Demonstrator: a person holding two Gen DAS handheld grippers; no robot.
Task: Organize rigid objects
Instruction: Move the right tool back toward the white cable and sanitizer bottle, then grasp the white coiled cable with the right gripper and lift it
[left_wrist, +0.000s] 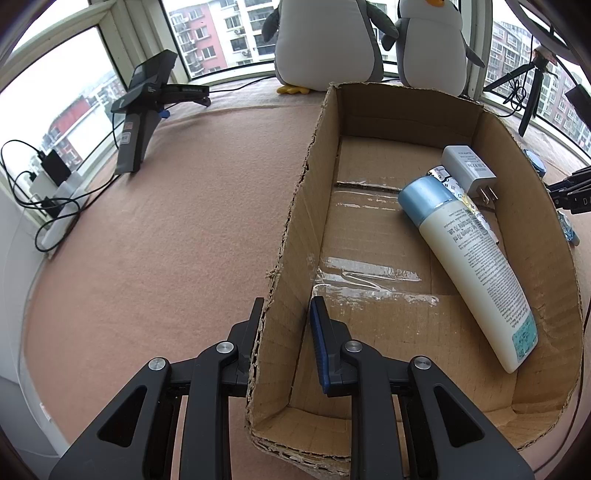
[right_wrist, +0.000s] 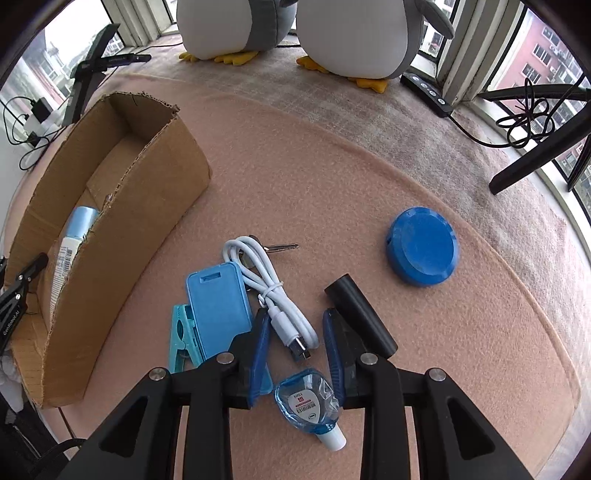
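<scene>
Rough corrugated cardboard box (left_wrist: 369, 229), glossy plastic bottle (left_wrist: 476, 266), matt fuzzy cloth (right_wrist: 332, 177).

I count two plush penguins (right_wrist: 295, 33) upright at the window (left_wrist: 214, 33), a black folding stand (left_wrist: 147, 107) on the pink blanket (left_wrist: 166, 221), a tripod (left_wrist: 532, 92), a charging brick with cables (left_wrist: 51, 173), and a black power strip (right_wrist: 428, 92).

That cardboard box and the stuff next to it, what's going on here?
A person is sorting small items into the cardboard box with a tool in each hand. The left tool is clamped on the box's side wall. A lotion bottle and a charger plug already lie inside. The right tool hangs open over a white cable, beside a blue case and black tube.
</scene>
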